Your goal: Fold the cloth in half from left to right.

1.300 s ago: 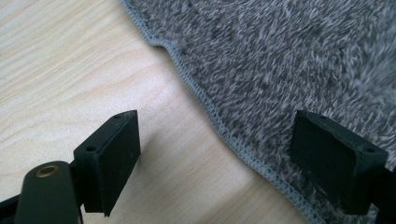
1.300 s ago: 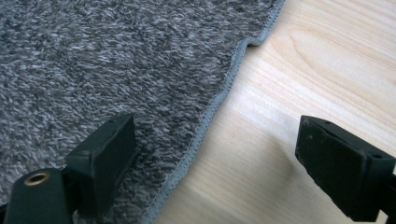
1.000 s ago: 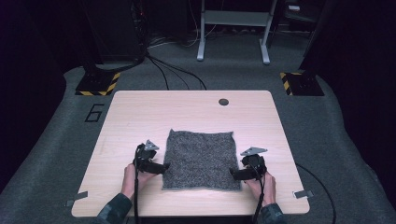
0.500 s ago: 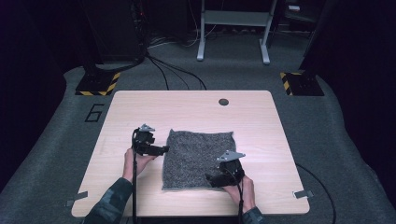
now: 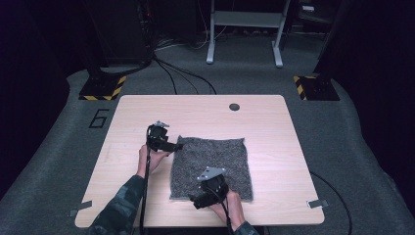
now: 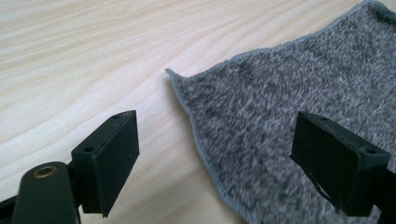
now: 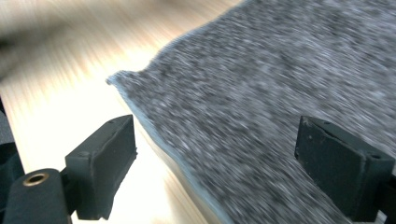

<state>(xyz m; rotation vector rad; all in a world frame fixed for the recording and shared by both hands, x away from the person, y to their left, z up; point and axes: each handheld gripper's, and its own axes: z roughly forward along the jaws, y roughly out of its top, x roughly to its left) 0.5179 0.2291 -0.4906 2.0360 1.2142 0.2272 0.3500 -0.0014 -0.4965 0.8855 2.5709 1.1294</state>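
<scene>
Filling the middle of the high view, the pale wooden table (image 5: 147,205) stands on grey carpet, with a dark round hole (image 5: 234,106) in its top toward twelve o'clock. No container stands on it; what it carries is a grey fleecy cloth (image 5: 220,156), lying flat and spread out, roughly square, a little toward five o'clock from the table's centre.

At about nine o'clock from the cloth's middle, the left gripper (image 5: 177,146) reaches in from a camouflage sleeve (image 5: 120,208), its tips at the cloth's far-left corner. In the left gripper view its two black jaws stand wide apart, one over bare wood and the other over the pile, with the hemmed edge of the cloth (image 6: 289,98) running between them; the pads press on nothing.

At about six o'clock from the cloth's middle, the right gripper (image 5: 196,200) sits over the near edge, close to the near-left corner, a grey three-cornered plate (image 5: 210,173) on its top. The right gripper view is blurred, yet its jaws also show spread wide, straddling the cloth's (image 7: 280,84) edge near a slightly raised corner, clamping nothing.
</scene>
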